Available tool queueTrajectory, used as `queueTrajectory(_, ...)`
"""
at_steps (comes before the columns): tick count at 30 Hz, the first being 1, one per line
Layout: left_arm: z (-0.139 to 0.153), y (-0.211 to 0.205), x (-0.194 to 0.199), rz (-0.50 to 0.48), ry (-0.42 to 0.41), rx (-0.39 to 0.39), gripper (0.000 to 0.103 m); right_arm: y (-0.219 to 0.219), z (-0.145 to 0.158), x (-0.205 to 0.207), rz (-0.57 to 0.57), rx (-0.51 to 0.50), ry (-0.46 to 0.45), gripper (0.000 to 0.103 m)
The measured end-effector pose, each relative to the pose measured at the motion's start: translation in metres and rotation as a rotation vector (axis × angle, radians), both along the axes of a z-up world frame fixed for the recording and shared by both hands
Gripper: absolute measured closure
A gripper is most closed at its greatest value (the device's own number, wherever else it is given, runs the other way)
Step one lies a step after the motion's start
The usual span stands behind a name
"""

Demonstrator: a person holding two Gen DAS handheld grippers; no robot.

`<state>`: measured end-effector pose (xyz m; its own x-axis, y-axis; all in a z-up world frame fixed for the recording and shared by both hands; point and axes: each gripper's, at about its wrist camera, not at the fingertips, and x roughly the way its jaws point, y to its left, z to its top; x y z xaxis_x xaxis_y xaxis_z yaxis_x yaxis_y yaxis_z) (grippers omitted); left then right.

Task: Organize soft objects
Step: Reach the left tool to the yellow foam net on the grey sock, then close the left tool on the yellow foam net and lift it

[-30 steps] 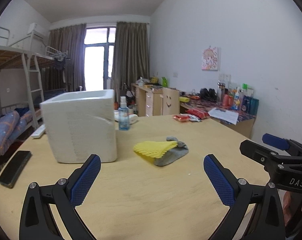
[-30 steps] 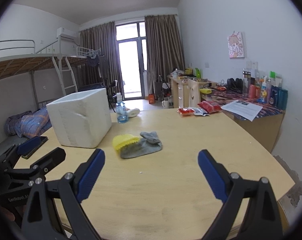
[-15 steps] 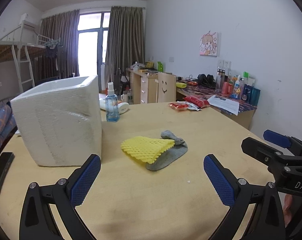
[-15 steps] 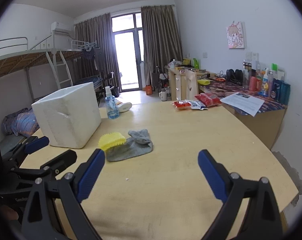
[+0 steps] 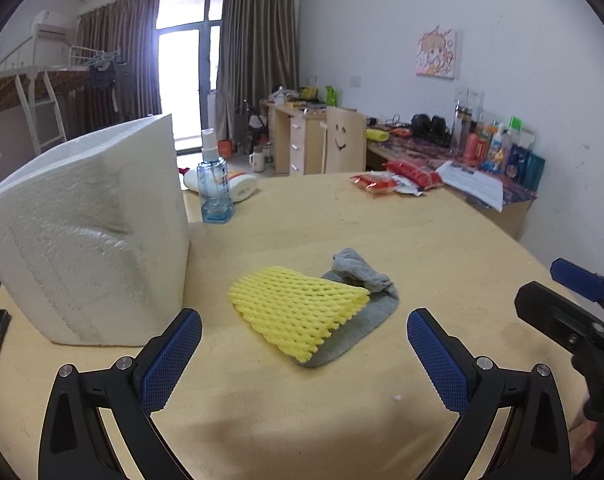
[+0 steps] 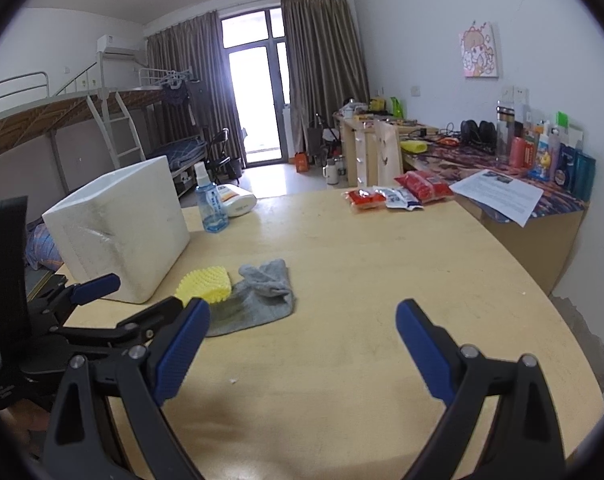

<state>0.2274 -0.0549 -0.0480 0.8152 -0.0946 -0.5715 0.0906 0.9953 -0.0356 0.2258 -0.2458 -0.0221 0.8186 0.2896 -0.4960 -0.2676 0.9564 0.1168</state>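
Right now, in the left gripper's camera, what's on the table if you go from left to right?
White foam box → blue spray bottle → yellow foam net, lying on the grey sock → red snack packets.

Window (image 5: 186,80) glare, curved fisheye edges

yellow foam net (image 5: 300,312) lies flat, partly overlapping crumpled grey sock (image 5: 360,276), touching. both on counter (image 5: 442,248), just beside upright white foam box (image 5: 90,236), near its front corner.
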Motion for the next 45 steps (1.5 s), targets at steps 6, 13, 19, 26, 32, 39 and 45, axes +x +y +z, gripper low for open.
queueTrajectory(6,-0.010,-0.010,0.021,-0.007,0.045,0.054,0.002,-0.003,-0.006,0.013,0.012,0.010,0.030,0.007)
queueTrajectory(13,-0.022,-0.009,0.035,0.005,0.097,0.076,0.010,-0.006,-0.010,0.022,0.014,0.007,0.054,0.007)
queueTrajectory(19,-0.027,-0.007,0.037,-0.009,0.113,0.067,0.025,-0.007,-0.013,0.026,0.011,0.004,0.067,0.007)
queueTrajectory(26,-0.027,0.000,0.036,-0.026,0.128,0.023,0.055,-0.004,-0.013,0.028,0.016,-0.007,0.071,0.007)
queueTrajectory(32,-0.026,0.003,0.035,-0.037,0.123,-0.011,0.071,-0.002,-0.012,0.029,0.014,-0.015,0.071,0.007)
queueTrajectory(39,-0.026,0.007,0.032,-0.041,0.129,-0.030,0.094,0.001,-0.012,0.029,0.017,-0.021,0.071,0.007)
queueTrajectory(45,-0.021,0.013,0.026,-0.055,0.096,-0.059,0.095,0.004,-0.013,0.033,0.024,-0.024,0.087,0.007)
